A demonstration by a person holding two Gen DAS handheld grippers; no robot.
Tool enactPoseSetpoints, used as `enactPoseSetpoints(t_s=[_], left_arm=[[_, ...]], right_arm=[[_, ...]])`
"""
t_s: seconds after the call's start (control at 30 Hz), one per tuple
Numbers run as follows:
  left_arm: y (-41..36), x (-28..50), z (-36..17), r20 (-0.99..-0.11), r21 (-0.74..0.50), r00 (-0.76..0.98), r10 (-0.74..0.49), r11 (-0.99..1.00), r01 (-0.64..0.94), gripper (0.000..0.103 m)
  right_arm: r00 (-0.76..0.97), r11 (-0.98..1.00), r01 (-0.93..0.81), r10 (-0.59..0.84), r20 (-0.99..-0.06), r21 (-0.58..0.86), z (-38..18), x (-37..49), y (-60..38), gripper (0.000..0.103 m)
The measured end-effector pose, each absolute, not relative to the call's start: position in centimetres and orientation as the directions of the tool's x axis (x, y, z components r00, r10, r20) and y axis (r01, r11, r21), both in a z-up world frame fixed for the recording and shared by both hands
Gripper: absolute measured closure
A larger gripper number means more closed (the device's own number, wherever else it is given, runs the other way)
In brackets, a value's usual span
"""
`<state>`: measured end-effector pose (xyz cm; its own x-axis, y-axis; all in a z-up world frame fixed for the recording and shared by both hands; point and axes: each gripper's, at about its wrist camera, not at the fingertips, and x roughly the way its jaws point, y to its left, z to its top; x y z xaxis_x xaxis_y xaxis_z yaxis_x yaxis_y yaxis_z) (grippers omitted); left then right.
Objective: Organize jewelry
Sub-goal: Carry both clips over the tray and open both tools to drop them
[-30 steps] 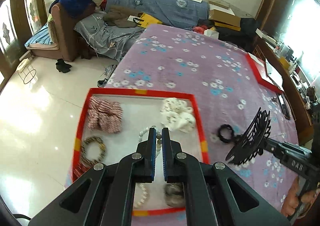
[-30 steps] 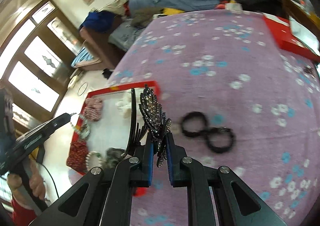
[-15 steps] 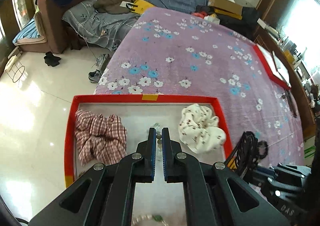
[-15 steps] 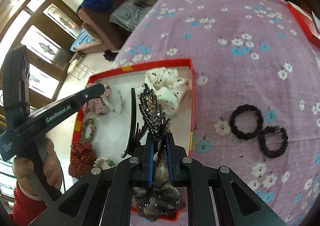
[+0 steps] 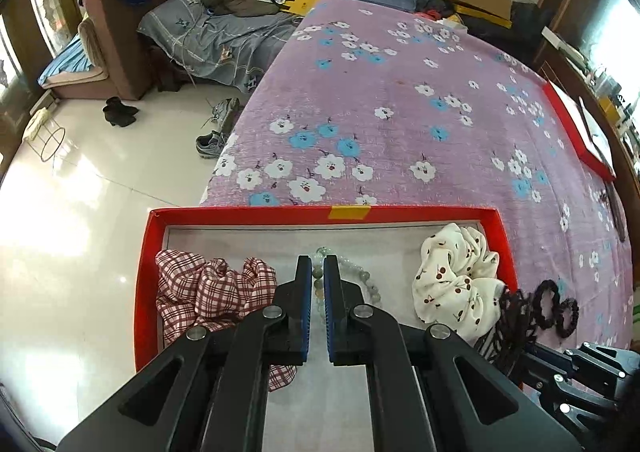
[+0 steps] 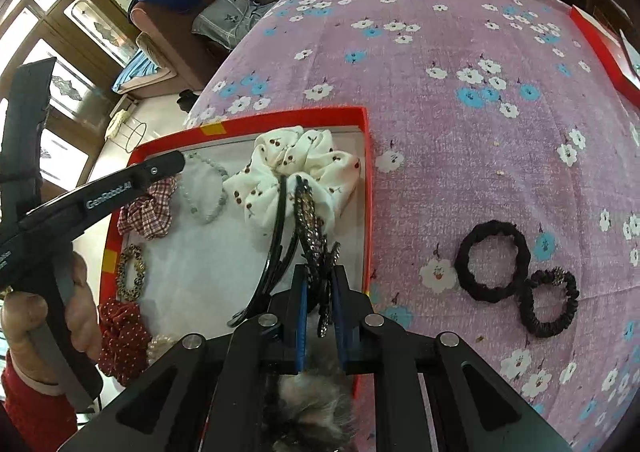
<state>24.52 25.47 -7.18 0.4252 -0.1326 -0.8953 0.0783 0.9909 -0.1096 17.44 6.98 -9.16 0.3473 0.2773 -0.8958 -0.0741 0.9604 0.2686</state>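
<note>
A red-rimmed tray (image 5: 400, 211) (image 6: 280, 120) lies on the purple flowered cloth. My right gripper (image 6: 319, 272) is shut on a black rhinestone hair clip (image 6: 306, 212) and holds it over the tray's right side, above the white cherry-print scrunchie (image 6: 304, 164) (image 5: 456, 276). My left gripper (image 5: 318, 264) is shut and empty, over the tray above a pale green bead bracelet (image 5: 362, 276) (image 6: 204, 188). A red plaid scrunchie (image 5: 208, 292) lies at the tray's left. Two black hair ties (image 6: 494, 260) lie on the cloth right of the tray.
The tray also holds a leopard-print tie (image 6: 132, 272), a red dotted scrunchie (image 6: 120, 336) and a grey furry scrunchie (image 6: 312, 404). A second red tray (image 5: 576, 132) sits at the far right. The table's left edge drops to a tiled floor (image 5: 80, 212).
My right gripper has carried the hair clip left, from above the black hair ties to over the tray. My left gripper has moved forward over the tray towards its far rim.
</note>
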Motion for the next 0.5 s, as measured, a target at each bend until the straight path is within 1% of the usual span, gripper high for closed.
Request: enactPoseSetpoints(t_s=[0.07, 0.13, 0.17, 0.2, 0.23, 0.27, 0.3, 0.33, 0.4, 0.5], left_arm=[[25.7, 24.3, -6.8, -0.893, -0.132, 0.424, -0.151, 0.988, 0.075, 0.097], [25.7, 23.8, -6.2, -0.89, -0.142, 0.428, -0.16, 0.987, 0.075, 0.091], [25.6, 23.5, -5.9, -0.887, -0.14, 0.433, -0.159, 0.987, 0.074, 0.081], [25.6, 23.1, -5.4, -0.883, -0.133, 0.444, -0.151, 0.988, 0.072, 0.072], [25.5, 22.7, -5.0, -0.879, -0.126, 0.455, -0.144, 0.99, 0.07, 0.069], [25.5, 22.2, -4.4, -0.873, -0.118, 0.468, -0.137, 0.991, 0.069, 0.067], [25.4, 21.9, -4.0, -0.87, -0.116, 0.474, -0.134, 0.991, 0.069, 0.066], [25.4, 21.6, -3.6, -0.867, -0.114, 0.479, -0.133, 0.991, 0.068, 0.066], [25.5, 20.8, -2.8, -0.862, -0.111, 0.491, -0.124, 0.992, 0.056, 0.062], [25.7, 19.5, -1.7, -0.854, -0.095, 0.511, -0.101, 0.995, 0.037, 0.061]], right_arm=[[0.356, 0.962, -0.072, 0.273, -0.894, 0.265, -9.1, 17.6, 7.0, 0.09], [0.364, 0.964, -0.079, 0.265, -0.893, 0.253, -8.9, 17.6, 7.0, 0.089], [0.368, 0.965, -0.084, 0.26, -0.893, 0.247, -8.8, 17.6, 7.1, 0.086], [0.373, 0.966, -0.089, 0.257, -0.892, 0.241, -8.6, 17.5, 7.2, 0.079], [0.379, 0.966, -0.093, 0.257, -0.889, 0.24, -8.4, 17.5, 7.2, 0.075], [0.385, 0.966, -0.096, 0.26, -0.886, 0.241, -8.2, 17.4, 7.2, 0.068], [0.393, 0.965, -0.101, 0.261, -0.882, 0.241, -8.0, 17.2, 7.2, 0.067], [0.399, 0.965, -0.105, 0.26, -0.879, 0.238, -7.8, 17.1, 7.2, 0.067], [0.408, 0.966, -0.111, 0.26, -0.875, 0.235, -7.4, 16.8, 7.2, 0.067], [0.425, 0.962, -0.116, 0.272, -0.863, 0.246, -6.6, 16.2, 6.7, 0.067]])
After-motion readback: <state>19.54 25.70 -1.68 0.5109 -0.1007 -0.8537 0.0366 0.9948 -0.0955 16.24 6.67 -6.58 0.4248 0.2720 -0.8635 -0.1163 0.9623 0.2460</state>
